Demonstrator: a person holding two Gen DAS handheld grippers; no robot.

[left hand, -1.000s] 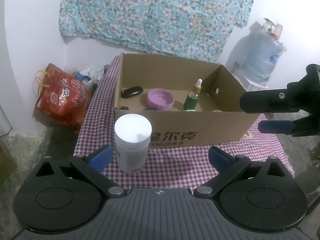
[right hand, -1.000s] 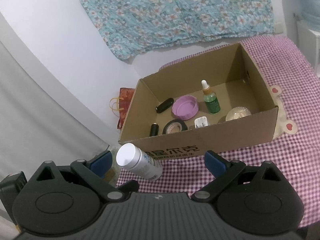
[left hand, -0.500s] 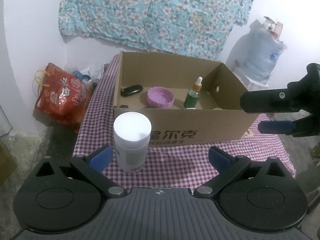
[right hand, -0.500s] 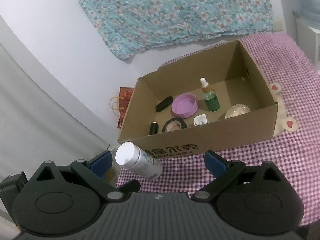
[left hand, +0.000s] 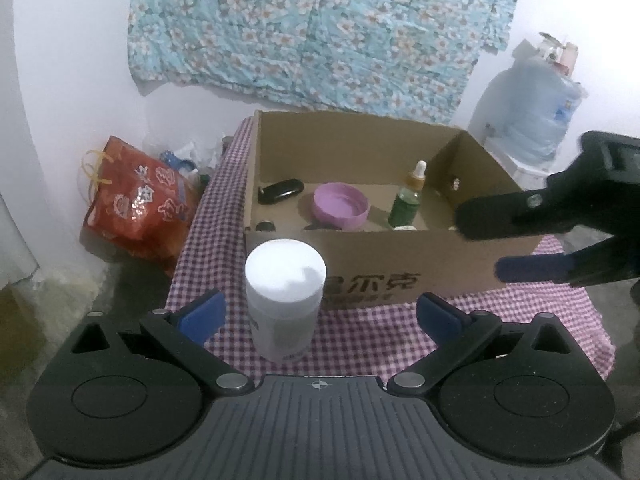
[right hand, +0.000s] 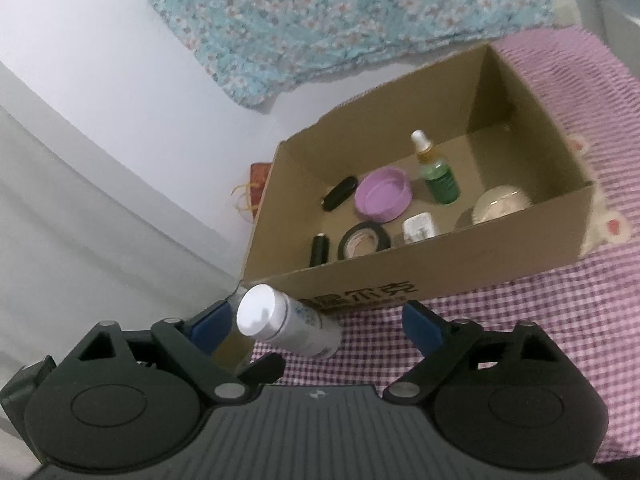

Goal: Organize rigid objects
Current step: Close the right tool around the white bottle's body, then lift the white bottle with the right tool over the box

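White jar point(left hand: 285, 300) stands upright at the bench's point(left hand: 360, 332) front left corner, just before the box point(left hand: 400, 268). Left tool point(left hand: 320, 314) gapes wide, jar between its jaws, untouched. Right tool point(right hand: 316, 320) wide too, jaws closing; jar sits off toward its left finger, no contact I can see. Smooth stiff plastic, probably light, top-heavy: I'd grip mid-body, below the lid.
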